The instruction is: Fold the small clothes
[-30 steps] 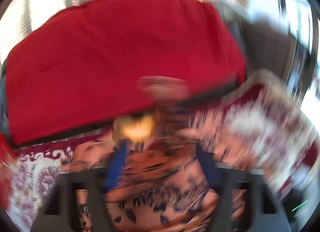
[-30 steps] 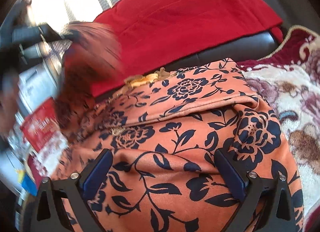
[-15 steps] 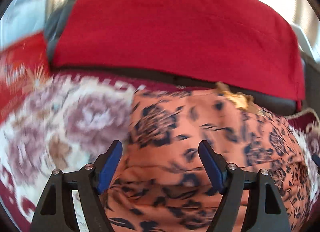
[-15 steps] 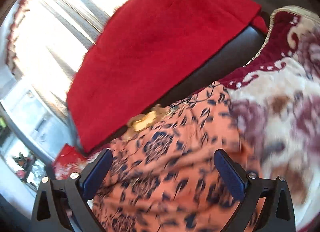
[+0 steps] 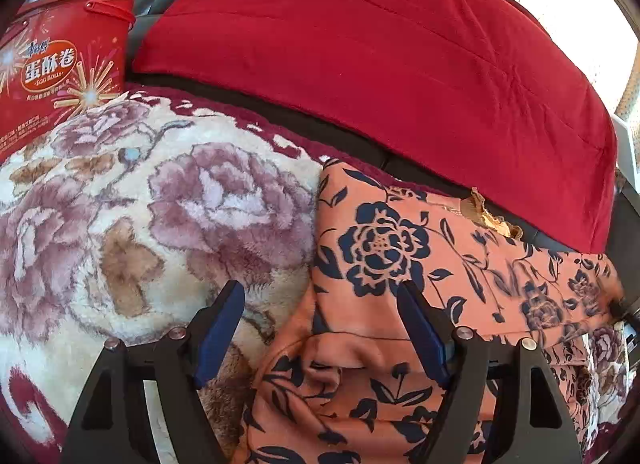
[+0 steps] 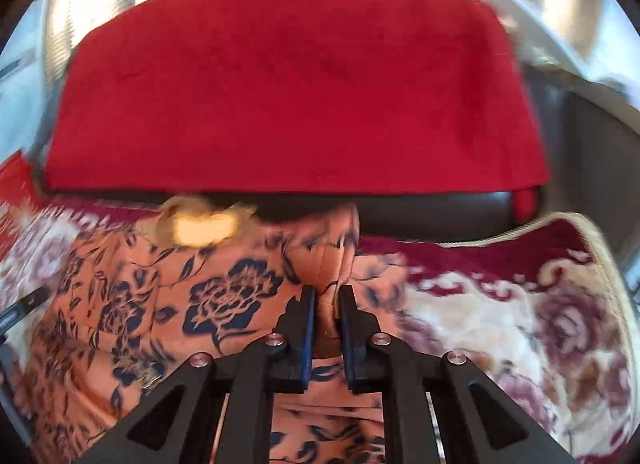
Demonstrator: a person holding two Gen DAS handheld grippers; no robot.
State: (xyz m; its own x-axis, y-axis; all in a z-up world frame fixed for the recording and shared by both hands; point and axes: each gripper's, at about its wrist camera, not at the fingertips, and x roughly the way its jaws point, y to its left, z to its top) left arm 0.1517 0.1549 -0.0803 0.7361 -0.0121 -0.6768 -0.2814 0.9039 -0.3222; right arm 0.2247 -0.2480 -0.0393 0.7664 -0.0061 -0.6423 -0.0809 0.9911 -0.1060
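Pinching orange floral garment (image 6: pixel 224 300), right gripper (image 6: pixel 327 304) closed; left gripper (image 5: pixel 320 328) open; red tin (image 5: pixel 60 76) reads "EGG ROLLS".

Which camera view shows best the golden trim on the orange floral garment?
The left wrist view: the golden trim is sharp there, at the orange floral garment's far edge below the red cloth. The right wrist view shows it only as a blurred bright patch.
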